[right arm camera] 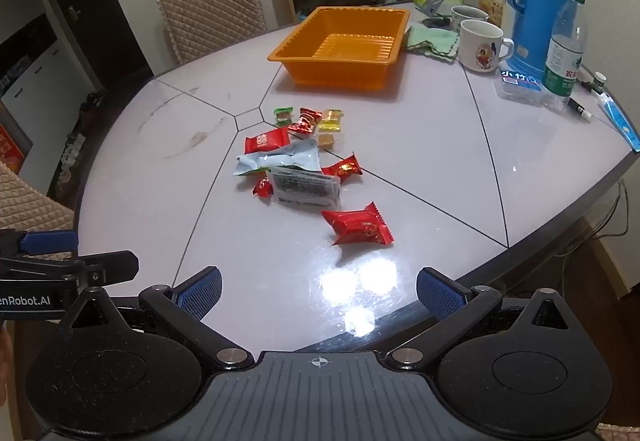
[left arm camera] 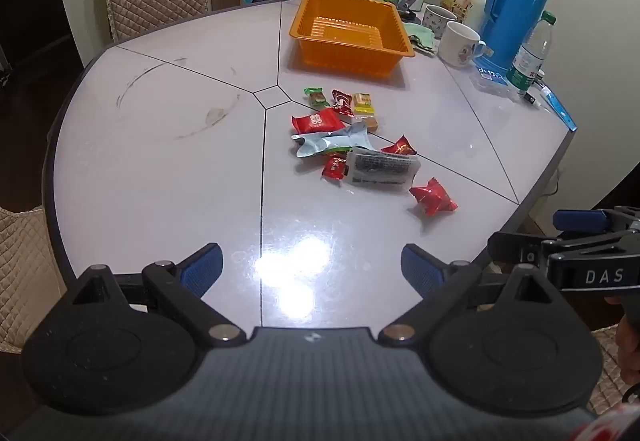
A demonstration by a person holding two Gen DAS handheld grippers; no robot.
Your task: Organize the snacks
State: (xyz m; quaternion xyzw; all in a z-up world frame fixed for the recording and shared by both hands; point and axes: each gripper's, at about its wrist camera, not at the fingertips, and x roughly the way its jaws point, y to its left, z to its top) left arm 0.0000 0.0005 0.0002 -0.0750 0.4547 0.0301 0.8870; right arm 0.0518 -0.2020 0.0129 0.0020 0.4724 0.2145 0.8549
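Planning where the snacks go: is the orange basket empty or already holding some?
Empty: the orange basket shows only its bare ribbed floor in both views.

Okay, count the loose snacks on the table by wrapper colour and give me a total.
Red wrappers: 5, the nearest one
Green wrapper: 1
Yellow wrapper: 1
Tan unwrapped-looking piece: 1
Silver-blue packet: 1
Clear packet with dark print: 1
Total: 10, none in the orange tray yet.
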